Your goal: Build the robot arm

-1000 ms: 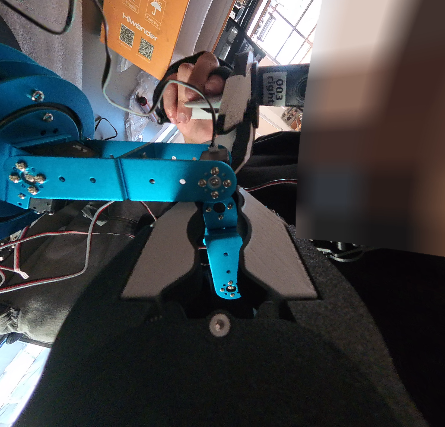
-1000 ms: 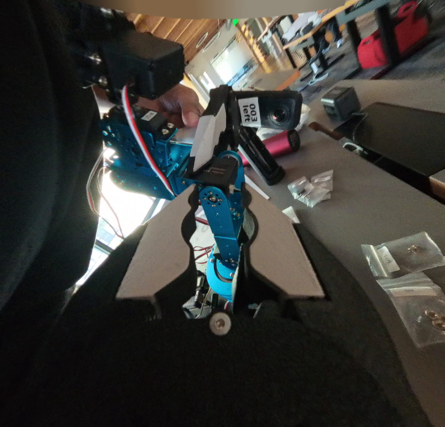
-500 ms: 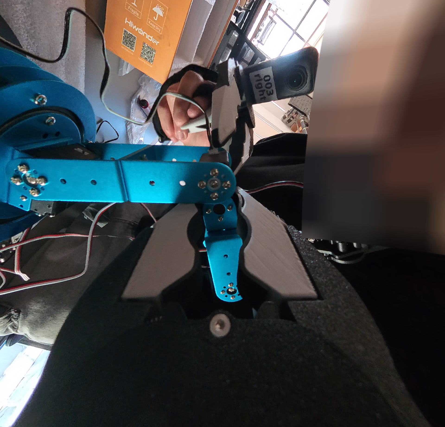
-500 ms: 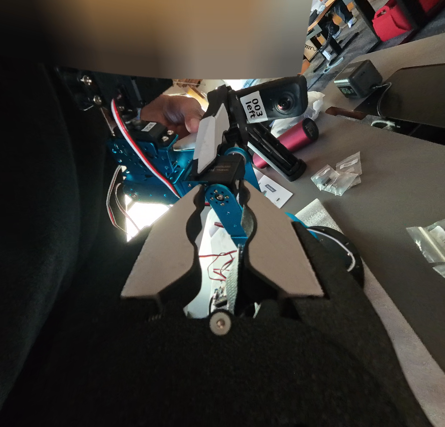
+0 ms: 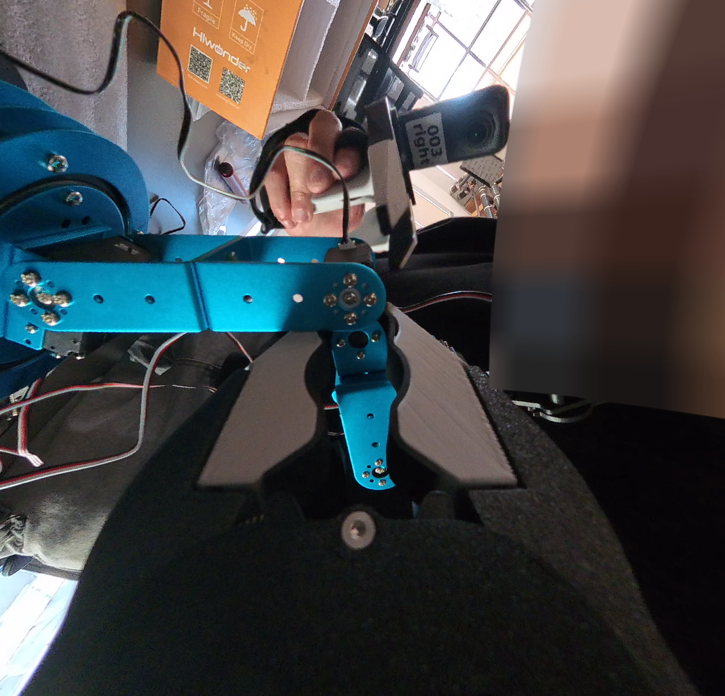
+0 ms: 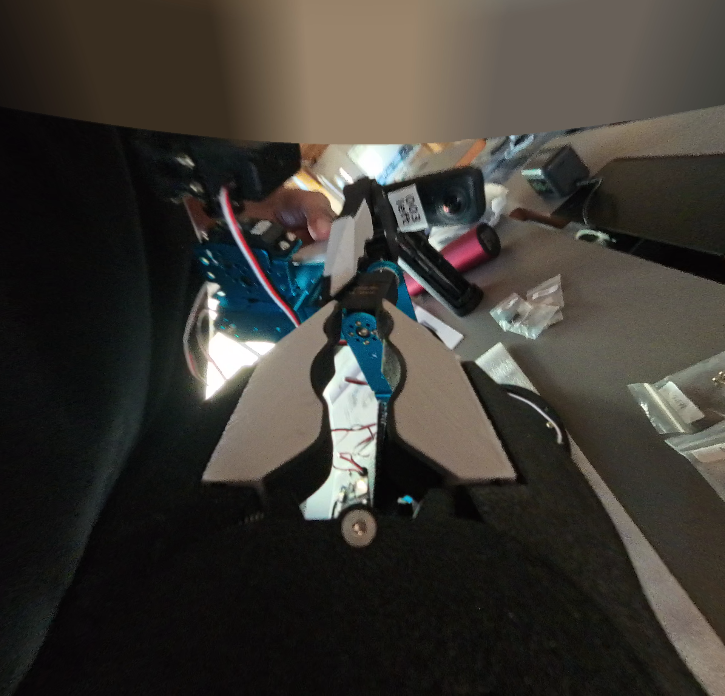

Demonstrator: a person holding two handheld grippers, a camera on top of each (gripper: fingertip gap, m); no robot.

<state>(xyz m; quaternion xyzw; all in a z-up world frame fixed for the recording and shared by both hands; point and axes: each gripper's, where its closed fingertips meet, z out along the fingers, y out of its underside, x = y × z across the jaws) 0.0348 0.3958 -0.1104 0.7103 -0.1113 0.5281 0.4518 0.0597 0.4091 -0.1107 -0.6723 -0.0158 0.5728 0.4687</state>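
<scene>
A small blue metal robot arm is held up between both grippers. In the left wrist view my left gripper (image 5: 359,343) is shut on a short blue bracket (image 5: 367,422) that hangs from the joint of the long blue link (image 5: 196,296). The link runs left to a round blue base (image 5: 66,190). My right gripper (image 5: 392,190), held by a hand (image 5: 314,174), is just beyond that joint. In the right wrist view my right gripper (image 6: 360,312) is shut on a blue bracket (image 6: 365,343) below a black servo (image 6: 368,288). The left gripper (image 6: 349,245) faces it from behind.
An orange box (image 5: 231,37) stands behind the arm, and servo wires (image 5: 145,402) hang to the left. On the grey table (image 6: 588,343) lie a red cylinder (image 6: 467,249), bags of small parts (image 6: 525,312) and a black cube (image 6: 561,170). A person's dark clothing fills the left.
My right gripper has tilted, so the table and the left gripper sit lower in its view. In the left wrist view the right gripper's camera has swung round. The left gripper's hold is unchanged.
</scene>
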